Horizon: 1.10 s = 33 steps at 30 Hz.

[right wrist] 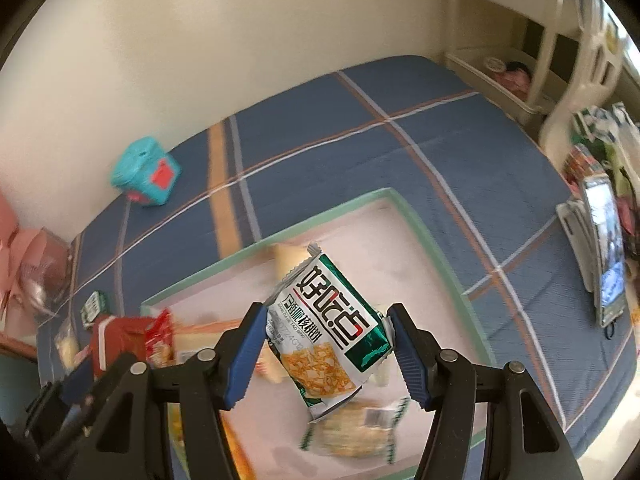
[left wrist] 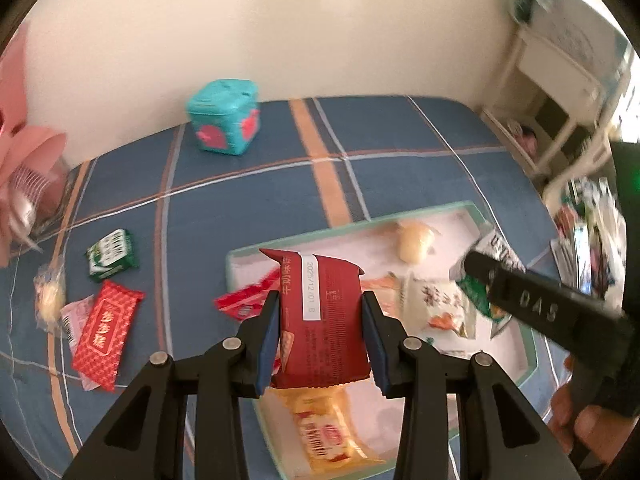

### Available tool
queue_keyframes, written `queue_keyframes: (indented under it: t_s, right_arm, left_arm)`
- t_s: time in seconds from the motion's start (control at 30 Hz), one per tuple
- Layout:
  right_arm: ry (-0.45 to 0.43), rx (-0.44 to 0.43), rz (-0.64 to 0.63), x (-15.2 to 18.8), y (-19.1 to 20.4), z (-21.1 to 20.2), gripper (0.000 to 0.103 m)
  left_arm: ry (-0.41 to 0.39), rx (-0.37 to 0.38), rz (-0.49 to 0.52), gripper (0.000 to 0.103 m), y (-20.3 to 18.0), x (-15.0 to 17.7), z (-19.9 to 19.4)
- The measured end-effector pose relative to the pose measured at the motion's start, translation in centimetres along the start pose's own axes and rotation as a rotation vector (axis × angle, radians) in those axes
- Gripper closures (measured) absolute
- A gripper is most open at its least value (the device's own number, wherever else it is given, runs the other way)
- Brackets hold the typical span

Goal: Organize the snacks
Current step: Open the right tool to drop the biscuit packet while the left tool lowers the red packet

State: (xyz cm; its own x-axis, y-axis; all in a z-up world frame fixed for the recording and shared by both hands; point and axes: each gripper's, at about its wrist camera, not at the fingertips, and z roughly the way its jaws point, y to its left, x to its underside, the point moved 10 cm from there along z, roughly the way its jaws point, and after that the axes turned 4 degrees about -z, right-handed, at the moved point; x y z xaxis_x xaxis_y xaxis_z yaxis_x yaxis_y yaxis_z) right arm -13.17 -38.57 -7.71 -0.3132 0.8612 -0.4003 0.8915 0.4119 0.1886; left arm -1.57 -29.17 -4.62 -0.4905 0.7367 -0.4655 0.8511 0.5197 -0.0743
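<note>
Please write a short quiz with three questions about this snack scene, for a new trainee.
1. True or false: the left gripper holds a dark red packet.
2. What does the right gripper hold? A) a green and white packet B) a blue box C) nothing
3. The tray lies on a blue ____ cloth.

Key: 1 true; 2 A, the green and white packet; 3 checked.

- Tray (left wrist: 532,354): floor crowded with packets; bare patches at its far right corner and near edge.
- Blue plaid cloth (right wrist: 400,160): broad open stretch beyond the tray, up to the wall.
- Teal box (left wrist: 224,122): lone obstacle near the wall.
- Loose packets (left wrist: 106,332): cluster left of the tray.
</note>
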Motion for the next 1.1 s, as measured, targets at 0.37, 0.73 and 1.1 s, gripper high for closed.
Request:
queue_keyframes:
  t_s: [0.37, 0.73, 1.1]
  right_arm:
    - [0.041, 0.043, 0.049, 0.5, -4.2, 1.1, 0.038]
    - [0.110, 0.036, 0.049, 2.0, -4.1, 3.2, 0.037]
    - [0.125, 0.049, 0.022, 2.1, -3.8, 3.1, 0.032]
  left_arm:
    - [0.076, -0.041, 0.153, 0.062, -4.6, 2.5, 3.0]
    - [0.108, -0.069, 0.189, 0.062, -5.3, 3.4, 4.2]
    - [0.075, -0.031, 0.112, 0.049, -4.1, 1.9, 2.7]
